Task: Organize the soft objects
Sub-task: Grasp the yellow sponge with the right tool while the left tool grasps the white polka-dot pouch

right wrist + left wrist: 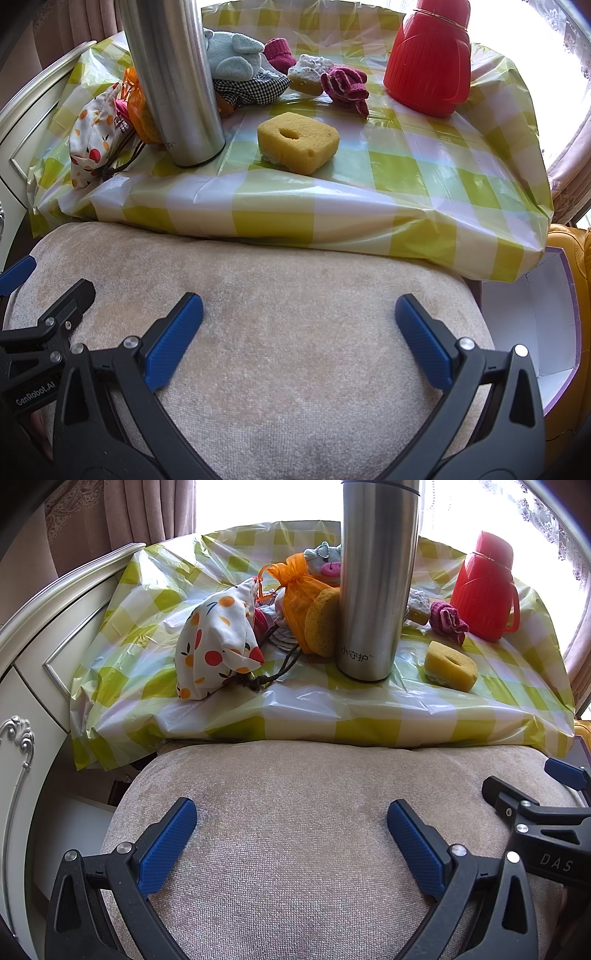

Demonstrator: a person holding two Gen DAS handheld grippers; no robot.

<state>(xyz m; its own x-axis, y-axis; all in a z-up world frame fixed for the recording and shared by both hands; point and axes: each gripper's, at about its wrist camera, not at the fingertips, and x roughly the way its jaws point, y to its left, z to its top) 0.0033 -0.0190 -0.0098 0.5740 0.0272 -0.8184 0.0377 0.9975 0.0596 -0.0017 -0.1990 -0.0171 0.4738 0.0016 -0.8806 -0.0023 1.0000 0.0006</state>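
Observation:
Soft things lie on a green-checked table cover (295, 709) (424, 177): a fruit-print cloth pouch (218, 638) (92, 136), an orange mesh bag (295, 587), a round yellow sponge (323, 622), a square yellow sponge with a hole (450, 666) (297, 142), magenta knit pieces (448, 622) (345, 86), a white-topped sponge (310, 74) and a grey plush toy (236, 55) on checked cloth. My left gripper (291, 830) and right gripper (299, 328) are both open and empty, over a beige cushion (295, 812) (277, 314) in front of the table.
A tall steel flask (375, 579) (173, 77) stands mid-table among the soft things. A red thermos jug (485, 587) (428, 59) stands at the back right. A cream cabinet (37, 657) is at the left. A white open box (532, 325) sits low right.

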